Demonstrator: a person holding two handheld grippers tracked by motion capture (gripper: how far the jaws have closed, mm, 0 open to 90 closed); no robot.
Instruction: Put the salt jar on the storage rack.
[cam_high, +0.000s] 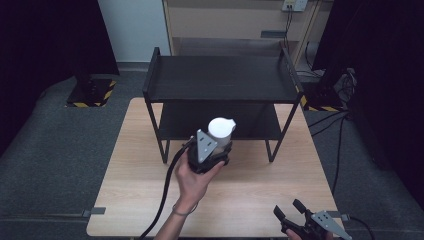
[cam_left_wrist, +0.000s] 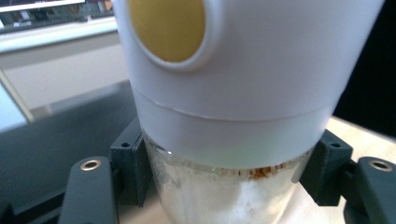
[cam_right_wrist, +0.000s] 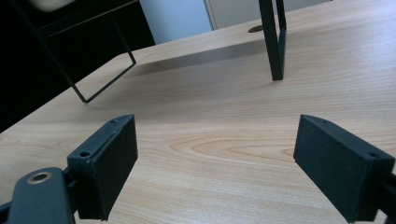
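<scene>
Sitting clamped between left claw (cam_high: 212, 150) jaws, white-capped jar (cam_high: 220, 131).

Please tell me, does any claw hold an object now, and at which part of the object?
The left claw holds a white-capped jar, gripped on its clear body just below the cap. The right claw is open over the table, holding nothing.

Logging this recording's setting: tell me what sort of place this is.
Probably a lab or data-collection room rather than a home: a bare wooden table with a black two-tier rack, black curtains at the sides, and hazard-striped stand bases on grey carpet.
</scene>
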